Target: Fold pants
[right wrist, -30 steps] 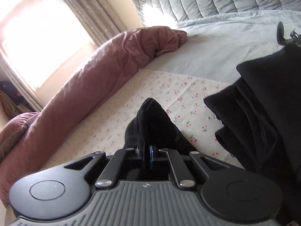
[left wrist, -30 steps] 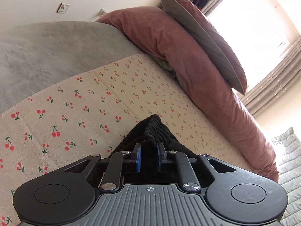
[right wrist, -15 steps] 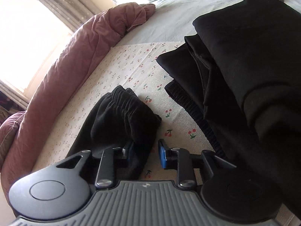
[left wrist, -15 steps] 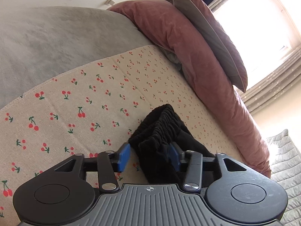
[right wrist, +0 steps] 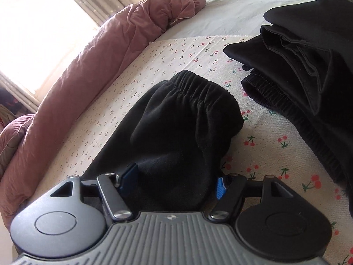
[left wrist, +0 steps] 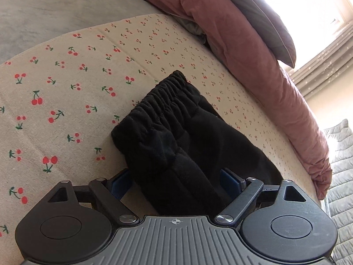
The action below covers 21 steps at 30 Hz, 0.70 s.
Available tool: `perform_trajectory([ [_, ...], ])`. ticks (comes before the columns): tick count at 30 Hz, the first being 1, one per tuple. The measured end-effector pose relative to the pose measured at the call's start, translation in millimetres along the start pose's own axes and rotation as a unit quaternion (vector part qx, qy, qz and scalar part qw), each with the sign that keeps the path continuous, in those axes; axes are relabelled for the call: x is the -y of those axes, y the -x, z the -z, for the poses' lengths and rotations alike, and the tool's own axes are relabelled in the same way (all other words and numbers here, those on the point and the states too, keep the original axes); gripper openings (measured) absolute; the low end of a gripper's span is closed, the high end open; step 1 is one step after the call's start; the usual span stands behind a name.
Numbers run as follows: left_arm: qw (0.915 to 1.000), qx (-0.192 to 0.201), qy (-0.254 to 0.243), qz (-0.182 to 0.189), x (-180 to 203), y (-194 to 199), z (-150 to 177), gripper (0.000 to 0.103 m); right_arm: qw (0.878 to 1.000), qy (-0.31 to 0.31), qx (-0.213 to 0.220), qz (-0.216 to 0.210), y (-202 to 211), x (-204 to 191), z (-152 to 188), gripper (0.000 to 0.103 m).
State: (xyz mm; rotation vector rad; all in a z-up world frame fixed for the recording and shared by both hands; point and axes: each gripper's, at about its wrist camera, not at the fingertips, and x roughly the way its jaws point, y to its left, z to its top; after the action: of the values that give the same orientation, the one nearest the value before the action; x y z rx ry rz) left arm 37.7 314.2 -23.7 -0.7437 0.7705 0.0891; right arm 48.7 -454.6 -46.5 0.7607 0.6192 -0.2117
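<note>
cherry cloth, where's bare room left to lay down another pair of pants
Most open: the cherry cloth left of the folded pants, out to the grey blanket. A narrower strip runs between the pants and the pink duvet. Crowded: the right side, where the black pile leaves only a thin gap.

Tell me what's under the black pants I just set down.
The black pants lie on the cherry-print cloth, which shows all around them. Whatever sits directly beneath the fabric is covered, so it cannot be seen.
</note>
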Motion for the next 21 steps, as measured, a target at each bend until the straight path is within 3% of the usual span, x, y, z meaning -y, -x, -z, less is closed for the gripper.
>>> perform_trajectory([
  [1, 0.9999, 0.010, -0.001, -0.004, 2, -4, 1, 0.086, 1.000, -0.012, 0.003, -0.002, -2, 2, -1, 0.062],
  [3, 0.9996, 0.027, 0.006, -0.006, 4, -9, 3, 0.080, 1.000, -0.018, 0.004, 0.002, -4, 2, -1, 0.041],
  [4, 0.9994, 0.032, 0.005, -0.012, 5, -11, 4, 0.052, 1.000, -0.014, 0.002, 0.011, -8, 2, -1, 0.023],
  [5, 0.9994, 0.030, 0.004, -0.019, 6, -14, 3, 0.039, 1.000, -0.013, 0.001, 0.011, -9, 3, -1, 0.016],
  [7, 0.9989, 0.034, 0.029, -0.009, 2, -11, 1, 0.032, 1.000, -0.027, 0.002, -0.001, -8, 7, -3, 0.010],
  [11, 0.9965, 0.057, 0.059, 0.011, 4, 12, -2, 0.023, 0.998, -0.046, 0.028, -0.038, 11, 7, -6, 0.007],
  [16, 0.9905, 0.103, 0.086, 0.031, 18, 55, -16, 0.019, 0.995, -0.017, 0.051, -0.082, 44, -14, -13, 0.007],
  [21, 0.9869, 0.150, 0.058, 0.015, 60, 65, -54, 0.018, 0.997, -0.004, 0.029, -0.076, 24, -45, -43, 0.006],
])
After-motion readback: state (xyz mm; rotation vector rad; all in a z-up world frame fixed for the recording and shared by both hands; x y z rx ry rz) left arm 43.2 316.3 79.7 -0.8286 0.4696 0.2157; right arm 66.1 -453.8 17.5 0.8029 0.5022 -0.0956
